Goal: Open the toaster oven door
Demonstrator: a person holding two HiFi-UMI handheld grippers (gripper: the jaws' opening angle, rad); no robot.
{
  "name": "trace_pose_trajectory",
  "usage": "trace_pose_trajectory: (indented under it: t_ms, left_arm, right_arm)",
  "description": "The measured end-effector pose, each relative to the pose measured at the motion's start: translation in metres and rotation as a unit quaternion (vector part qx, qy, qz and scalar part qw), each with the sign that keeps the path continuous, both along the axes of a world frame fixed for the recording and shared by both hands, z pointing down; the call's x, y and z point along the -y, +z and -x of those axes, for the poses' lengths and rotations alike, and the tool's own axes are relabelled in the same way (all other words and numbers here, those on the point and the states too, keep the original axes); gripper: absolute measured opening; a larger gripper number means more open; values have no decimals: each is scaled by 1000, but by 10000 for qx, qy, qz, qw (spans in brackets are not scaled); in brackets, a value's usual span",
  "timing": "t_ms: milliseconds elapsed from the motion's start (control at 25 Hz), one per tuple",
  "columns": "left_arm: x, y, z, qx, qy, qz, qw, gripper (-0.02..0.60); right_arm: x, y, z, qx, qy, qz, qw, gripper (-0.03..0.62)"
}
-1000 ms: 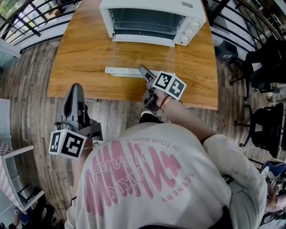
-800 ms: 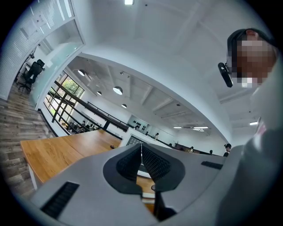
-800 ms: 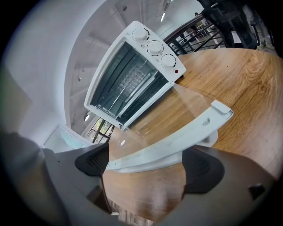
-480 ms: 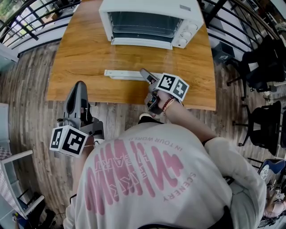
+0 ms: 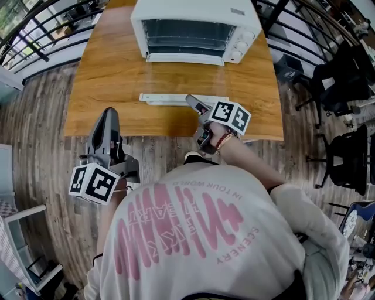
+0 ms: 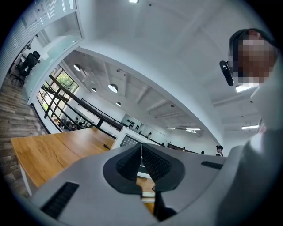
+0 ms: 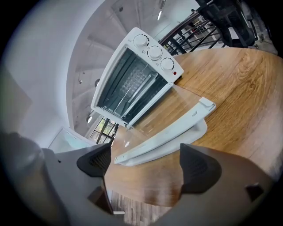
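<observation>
Grained wooden table (image 5: 105, 88), boxy white toaster oven (image 5: 196, 32) (glass door (image 5: 176, 96) flat)

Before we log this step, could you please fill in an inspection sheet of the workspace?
Surface: wooden table, bare beside the oven.
Job's things: toaster oven at the far edge; door open flat, handle nearest the person.
Clutter: nothing seen.
Grippers: right gripper open, jaws just closed slightly, nothing between them, by the handle; left gripper shut, empty, off the table.
Cables: nothing seen.
Surroundings: plank floor, black railing, office chairs.
</observation>
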State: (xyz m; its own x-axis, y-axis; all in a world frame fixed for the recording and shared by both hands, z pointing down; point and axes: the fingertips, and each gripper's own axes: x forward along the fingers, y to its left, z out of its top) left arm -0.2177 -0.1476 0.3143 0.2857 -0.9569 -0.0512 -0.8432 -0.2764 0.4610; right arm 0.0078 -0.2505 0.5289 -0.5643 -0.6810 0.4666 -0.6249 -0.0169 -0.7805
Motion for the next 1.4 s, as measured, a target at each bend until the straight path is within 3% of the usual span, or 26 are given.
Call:
trace_pose_trajectory:
  t_ms: [120, 200, 400, 600, 840, 1080, 1240, 1400]
  left_arm:
    - [-5, 0, 1, 15, 74, -1, 10000, 23]
    - [-10, 1, 1, 20, 135, -6, 9999, 23]
    - [-27, 7, 1, 27, 275, 65, 9996, 23]
    - [-35, 23, -1, -21, 398, 217, 9990, 23]
    - [-43, 34, -17, -140, 697, 353, 9968, 23]
    - [-46, 51, -43, -177, 1006, 502, 9935, 23]
    - [-47, 63, -59, -156, 1083, 616, 9921, 23]
    - [-48, 67, -75, -122, 1225, 676, 9901, 23]
  right_arm:
    - [-9, -6, -1, 287, 168, 34, 9994, 364]
    - [-15, -11, -1, 339, 235, -46, 9991, 354]
    - [-38, -26, 0, 333, 252, -327, 9986, 186]
    - [-56, -48, 2, 461, 152, -737, 9961, 94]
    - [-74, -81, -6, -122, 79, -1284, 9916, -7]
    - [-92, -108, -24, -840, -44, -1961, 9770, -8]
    - [-101, -125, -36, -1457, -234, -2647, 9530, -8]
    - [-107, -126, -48, -1984, -424, -2890, 9356, -6]
